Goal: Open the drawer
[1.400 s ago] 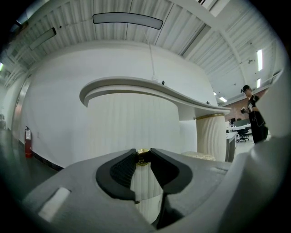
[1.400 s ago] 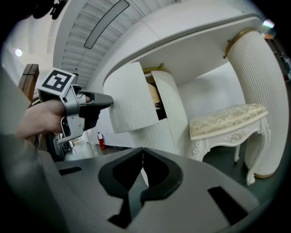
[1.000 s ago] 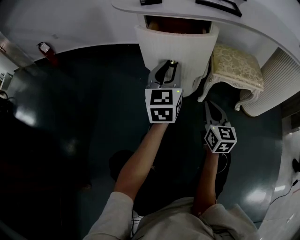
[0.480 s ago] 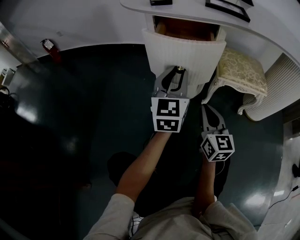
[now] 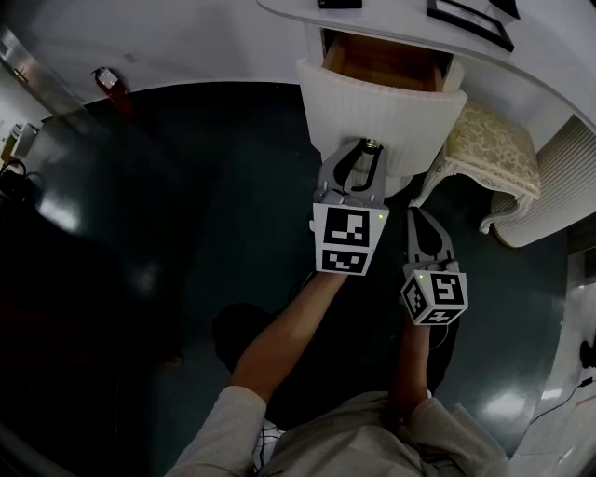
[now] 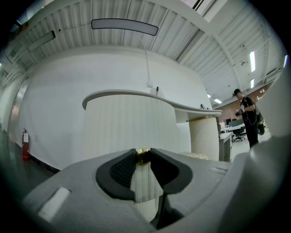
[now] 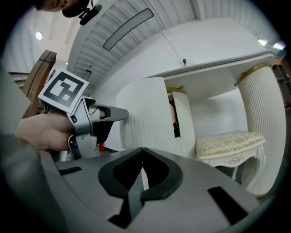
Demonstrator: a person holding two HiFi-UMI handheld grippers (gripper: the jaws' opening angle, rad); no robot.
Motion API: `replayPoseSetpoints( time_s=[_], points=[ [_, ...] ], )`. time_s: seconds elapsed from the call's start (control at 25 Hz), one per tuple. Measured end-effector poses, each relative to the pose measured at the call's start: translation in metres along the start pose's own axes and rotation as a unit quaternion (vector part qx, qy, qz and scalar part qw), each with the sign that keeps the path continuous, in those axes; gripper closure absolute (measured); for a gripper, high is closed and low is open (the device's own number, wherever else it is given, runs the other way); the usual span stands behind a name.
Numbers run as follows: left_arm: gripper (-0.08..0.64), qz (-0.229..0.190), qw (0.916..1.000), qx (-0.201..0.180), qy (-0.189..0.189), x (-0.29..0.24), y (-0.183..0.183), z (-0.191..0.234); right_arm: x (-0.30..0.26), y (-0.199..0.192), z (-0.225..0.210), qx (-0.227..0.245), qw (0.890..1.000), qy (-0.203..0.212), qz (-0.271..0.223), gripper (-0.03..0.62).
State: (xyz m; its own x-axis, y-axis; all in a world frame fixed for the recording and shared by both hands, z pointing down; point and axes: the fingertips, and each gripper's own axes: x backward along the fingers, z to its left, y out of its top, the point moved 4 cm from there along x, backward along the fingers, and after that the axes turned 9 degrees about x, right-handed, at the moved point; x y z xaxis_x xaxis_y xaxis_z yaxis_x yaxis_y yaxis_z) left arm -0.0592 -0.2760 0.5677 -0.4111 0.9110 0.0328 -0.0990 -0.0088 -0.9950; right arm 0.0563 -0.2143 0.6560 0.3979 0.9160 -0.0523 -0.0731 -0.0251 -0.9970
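The white ribbed drawer (image 5: 382,107) stands pulled out from under the curved white desk top (image 5: 391,23), its wooden inside (image 5: 386,67) showing. My left gripper (image 5: 370,147) is shut on the drawer's small gold knob (image 5: 372,144). In the left gripper view the knob (image 6: 143,156) sits pinched between the black pads (image 6: 123,167) of the left gripper (image 6: 143,154). My right gripper (image 5: 416,216) hangs lower right of the drawer, shut on nothing, its tips meeting (image 7: 142,150). The right gripper view also shows the left gripper (image 7: 91,116) against the drawer front (image 7: 145,113).
A cream upholstered stool (image 5: 494,149) stands right of the drawer, close to the right gripper. A ribbed white column (image 5: 559,186) is beyond it. A fire extinguisher (image 5: 110,84) stands by the far-left wall. The floor is dark and glossy. A person (image 6: 248,116) stands far off.
The drawer shows more of its wooden inside than a second ago, with the left gripper still on the knob. The right gripper has shifted slightly beside it.
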Motion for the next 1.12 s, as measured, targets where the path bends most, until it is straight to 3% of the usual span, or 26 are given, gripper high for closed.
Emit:
replayPoseSetpoints(
  time_s=[0.24,0.48,0.84,1.12],
  points=[
    [0.454,0.002,1.0000,0.003,-0.004,0.008,-0.001,-0.004,0.001,0.005,0.000,0.004,1.000,-0.007,-0.004,0.575],
    [0.454,0.008,0.9998,-0.018,0.009,0.014,-0.001,-0.007,0.006,0.021,-0.004,0.008,0.999,-0.031,-0.026,0.575],
    [0.454,0.008,0.9998,-0.015,0.011,0.027,-0.001,-0.011,0.008,0.027,-0.004,0.007,0.999,-0.023,-0.029,0.575],
    [0.454,0.008,0.9996,-0.019,0.018,0.030,0.000,-0.012,0.014,0.031,-0.009,0.002,0.998,-0.039,-0.039,0.575]
  ],
)
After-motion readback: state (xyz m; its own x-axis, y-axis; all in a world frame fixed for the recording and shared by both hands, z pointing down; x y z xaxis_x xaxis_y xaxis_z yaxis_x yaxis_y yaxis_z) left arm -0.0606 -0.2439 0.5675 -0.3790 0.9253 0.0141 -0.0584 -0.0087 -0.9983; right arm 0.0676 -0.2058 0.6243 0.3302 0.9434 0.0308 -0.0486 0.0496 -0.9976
